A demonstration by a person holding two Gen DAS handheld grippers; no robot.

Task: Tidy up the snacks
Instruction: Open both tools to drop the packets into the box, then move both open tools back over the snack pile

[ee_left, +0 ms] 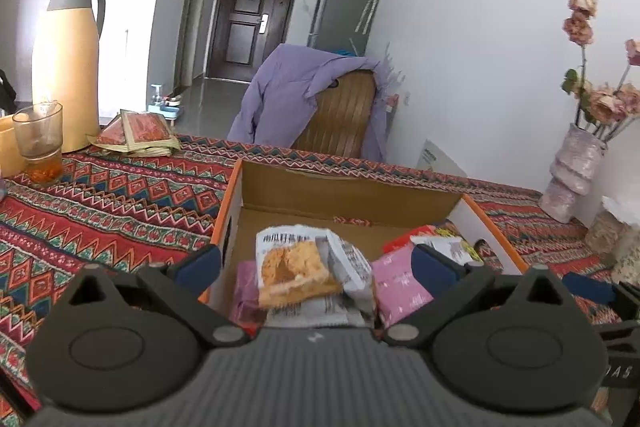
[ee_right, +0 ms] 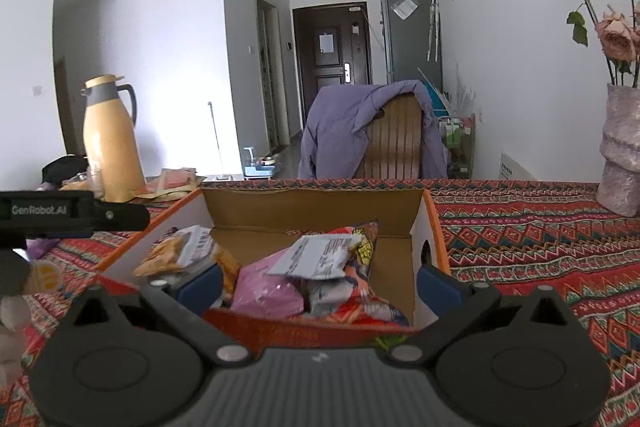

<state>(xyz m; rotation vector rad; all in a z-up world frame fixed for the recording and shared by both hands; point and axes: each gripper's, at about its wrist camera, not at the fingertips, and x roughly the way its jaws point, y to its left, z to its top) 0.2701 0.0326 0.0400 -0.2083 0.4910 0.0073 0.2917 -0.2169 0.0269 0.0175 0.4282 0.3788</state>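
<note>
An orange-edged cardboard box [ee_left: 344, 187] [ee_right: 316, 211] stands on the patterned tablecloth and holds several snack packets. In the left wrist view a white packet with a biscuit picture [ee_left: 294, 263] lies on top, beside a pink packet [ee_left: 400, 287]. My left gripper [ee_left: 316, 265] is open above the box's near end, with nothing pressed between its blue pads. In the right wrist view a white packet [ee_right: 316, 257] rests on a pink packet [ee_right: 268, 291] and a red one. My right gripper [ee_right: 320, 285] is open at the box's near wall, its fingers astride the pile without touching it.
A tan thermos jug [ee_left: 68, 67] [ee_right: 110, 137], a glass cup [ee_left: 40, 143] and a stack of red packets [ee_left: 140, 135] stand at the table's far left. A vase of dried roses [ee_right: 620, 147] [ee_left: 576, 171] stands far right. A chair with a purple jacket [ee_right: 372, 131] is behind the table.
</note>
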